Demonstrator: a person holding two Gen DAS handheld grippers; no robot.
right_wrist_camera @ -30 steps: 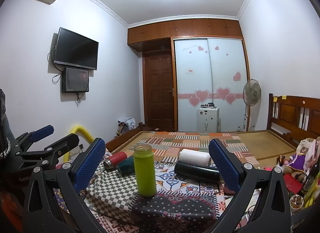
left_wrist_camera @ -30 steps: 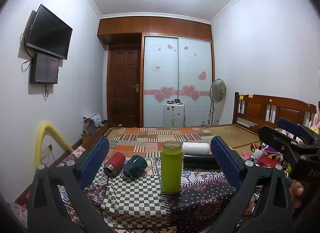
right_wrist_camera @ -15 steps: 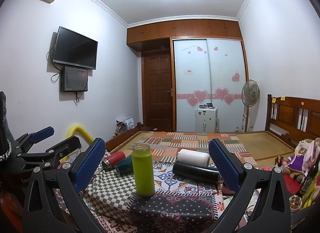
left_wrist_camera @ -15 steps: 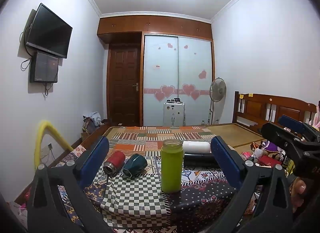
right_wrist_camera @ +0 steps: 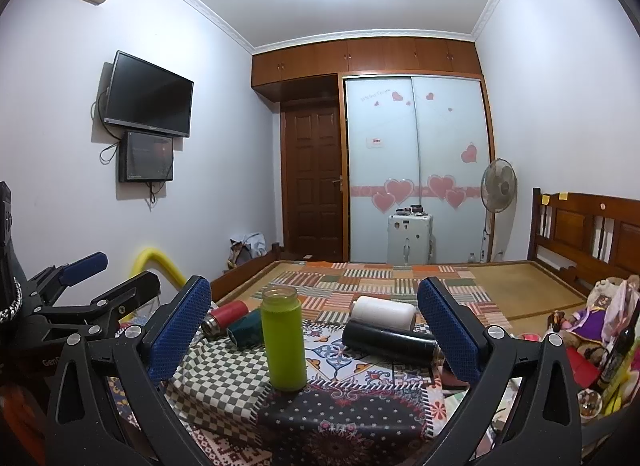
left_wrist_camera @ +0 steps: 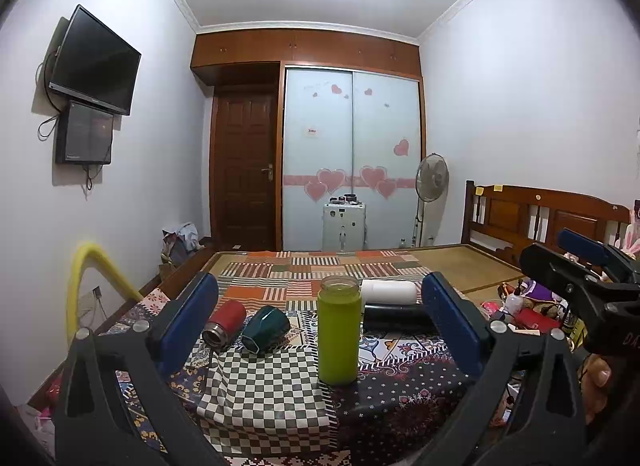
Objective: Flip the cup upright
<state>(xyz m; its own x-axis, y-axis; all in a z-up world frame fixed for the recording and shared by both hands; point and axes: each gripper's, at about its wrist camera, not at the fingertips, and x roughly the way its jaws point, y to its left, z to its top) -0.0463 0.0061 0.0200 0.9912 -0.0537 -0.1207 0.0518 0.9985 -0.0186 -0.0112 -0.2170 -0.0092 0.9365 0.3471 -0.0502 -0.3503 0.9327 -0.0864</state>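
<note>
A green cup (left_wrist_camera: 338, 333) stands upright on the patchwork cloth (left_wrist_camera: 264, 398), mouth up; it also shows in the right wrist view (right_wrist_camera: 283, 340). A red cup (left_wrist_camera: 224, 322), a teal cup (left_wrist_camera: 265, 328), a black cup (left_wrist_camera: 396, 318) and a white cup (left_wrist_camera: 389, 292) lie on their sides behind it. My left gripper (left_wrist_camera: 320, 326) is open and empty, held back from the green cup. My right gripper (right_wrist_camera: 314, 332) is open and empty too, with the black cup (right_wrist_camera: 390, 341) and white cup (right_wrist_camera: 384, 312) between its blue pads.
A yellow tube (left_wrist_camera: 86, 278) arches at the left edge. Toys and clutter (right_wrist_camera: 592, 322) crowd the right side by the wooden headboard (right_wrist_camera: 592, 234). A fan (right_wrist_camera: 498, 185) and a white case (right_wrist_camera: 409, 240) stand before the wardrobe.
Both grippers have drifted slightly; the right one shifted a little so the cups sit a bit lower and further left in its view. No cup has moved.
</note>
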